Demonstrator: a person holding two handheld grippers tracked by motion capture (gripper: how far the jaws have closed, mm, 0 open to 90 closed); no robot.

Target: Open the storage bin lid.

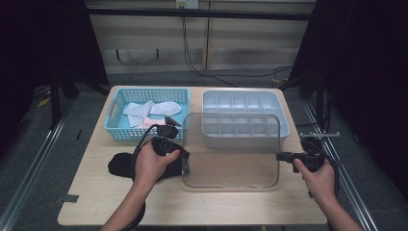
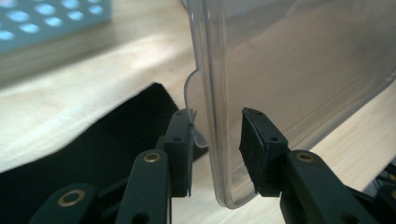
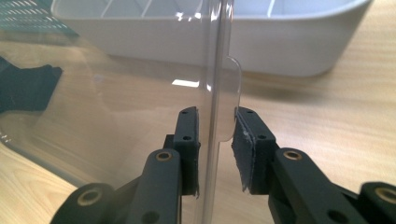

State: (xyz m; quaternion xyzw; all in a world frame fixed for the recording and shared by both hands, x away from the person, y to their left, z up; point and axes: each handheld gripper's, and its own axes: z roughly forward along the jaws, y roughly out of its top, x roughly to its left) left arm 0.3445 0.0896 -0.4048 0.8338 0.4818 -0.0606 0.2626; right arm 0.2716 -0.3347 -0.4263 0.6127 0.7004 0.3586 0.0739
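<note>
Wooden table (image 1: 96, 202), claws (image 1: 184, 163) apparently pinching clear lid (image 1: 231, 154)

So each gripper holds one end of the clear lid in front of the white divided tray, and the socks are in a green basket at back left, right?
Not quite: the basket is blue, not green, as the high view shows. The rest holds: the left gripper and right gripper each straddle one end of the clear lid in front of the white divided tray, with the socks in the basket.

One clear lid (image 1: 231, 159); one blue basket (image 1: 115, 126); one grey divided tray (image 1: 284, 120); one black cloth (image 1: 120, 166); two grippers, left (image 1: 184, 163) and right (image 1: 279, 156); a few pale socks (image 1: 151, 111), number unclear.
</note>
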